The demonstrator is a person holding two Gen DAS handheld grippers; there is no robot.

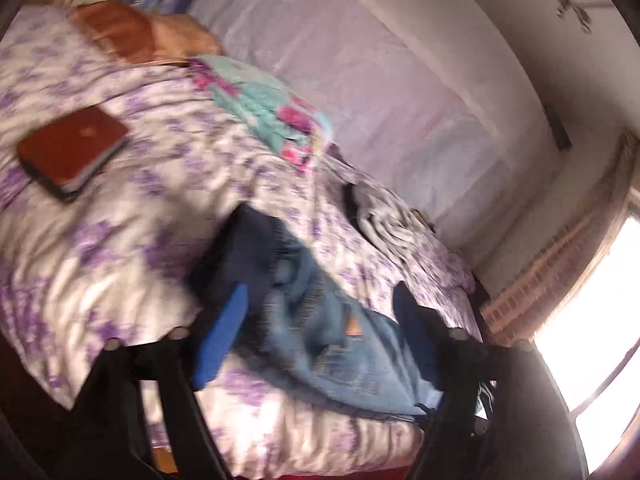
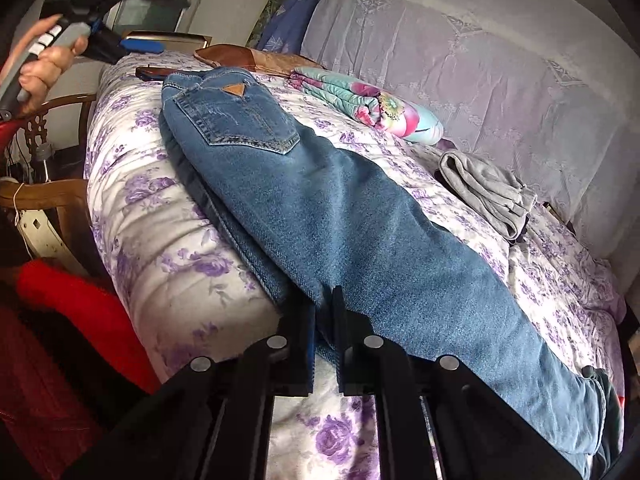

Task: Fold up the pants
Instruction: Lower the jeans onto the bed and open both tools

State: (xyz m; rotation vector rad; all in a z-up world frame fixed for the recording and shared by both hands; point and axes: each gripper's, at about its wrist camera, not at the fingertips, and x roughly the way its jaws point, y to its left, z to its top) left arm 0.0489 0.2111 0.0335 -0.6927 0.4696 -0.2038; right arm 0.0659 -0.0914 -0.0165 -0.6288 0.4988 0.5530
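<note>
The right claw (image 2: 324, 312) pinches the jeans (image 2: 320, 208) edge; the left claw (image 1: 320, 320), wide and seemingly empty, should grip the waistband just ahead, squarely.

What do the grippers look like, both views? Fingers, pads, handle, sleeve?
Both are black linkage frames with round silver pivot pins. The left gripper has blue pads. The right gripper has dark fingers with a blue edge. The left handle is grey with white buttons. A red sleeve shows.

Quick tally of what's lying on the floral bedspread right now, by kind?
Blue denim jeans: 1
Folded grey garment: 1
Folded teal-and-pink floral blanket: 1
Reddish-brown book: 1
Brown leather-like item near the head, unclear: 1
Total: 5
</note>
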